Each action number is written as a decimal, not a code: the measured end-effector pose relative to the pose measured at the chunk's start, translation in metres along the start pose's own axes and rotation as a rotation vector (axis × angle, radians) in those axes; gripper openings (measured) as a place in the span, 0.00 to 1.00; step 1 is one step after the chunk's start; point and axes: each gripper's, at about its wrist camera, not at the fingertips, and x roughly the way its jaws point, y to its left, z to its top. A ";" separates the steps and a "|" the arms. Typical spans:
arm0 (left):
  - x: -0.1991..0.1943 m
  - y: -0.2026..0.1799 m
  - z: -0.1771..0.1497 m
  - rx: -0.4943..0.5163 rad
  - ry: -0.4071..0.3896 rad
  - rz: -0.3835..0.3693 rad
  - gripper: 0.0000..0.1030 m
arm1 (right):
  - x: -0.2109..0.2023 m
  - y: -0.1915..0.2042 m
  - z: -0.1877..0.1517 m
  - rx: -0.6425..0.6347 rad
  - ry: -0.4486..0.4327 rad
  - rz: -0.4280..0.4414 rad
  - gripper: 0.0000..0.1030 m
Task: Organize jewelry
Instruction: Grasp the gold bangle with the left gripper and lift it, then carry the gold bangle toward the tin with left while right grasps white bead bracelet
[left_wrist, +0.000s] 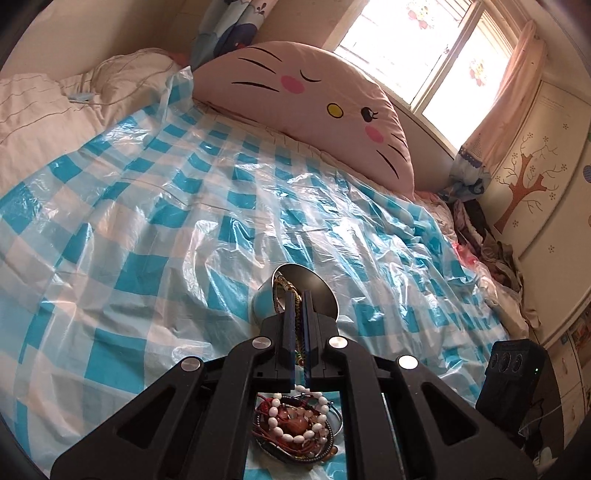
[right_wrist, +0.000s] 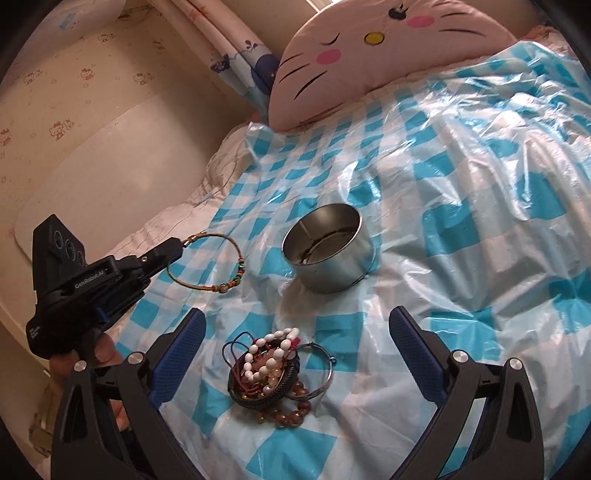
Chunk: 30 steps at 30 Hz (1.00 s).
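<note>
My left gripper is shut on a thin braided cord bracelet with small coloured beads and holds it in the air left of the round metal tin. The same gripper shows in the right wrist view. In the left wrist view the bracelet hangs in front of the tin. A pile of jewelry lies on the bed: white bead bracelet, amber beads, red cords, dark bangles, a silver bangle. My right gripper is open, its fingers either side of the pile, above it.
A blue-and-white checked plastic sheet covers the bed. A pink cat-face pillow lies at the head. A cream quilt is at one side. Clothes are heaped by the wardrobe. The right gripper's body is at the sheet's edge.
</note>
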 end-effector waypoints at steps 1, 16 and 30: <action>0.003 0.003 -0.002 -0.005 0.000 0.009 0.03 | 0.010 0.002 0.005 -0.028 0.038 0.017 0.93; 0.012 0.023 -0.013 -0.012 0.006 0.022 0.03 | 0.113 0.016 0.018 -0.253 0.556 0.124 0.10; 0.011 0.001 -0.010 0.025 0.017 -0.077 0.03 | 0.004 0.003 0.041 -0.037 0.136 0.205 0.08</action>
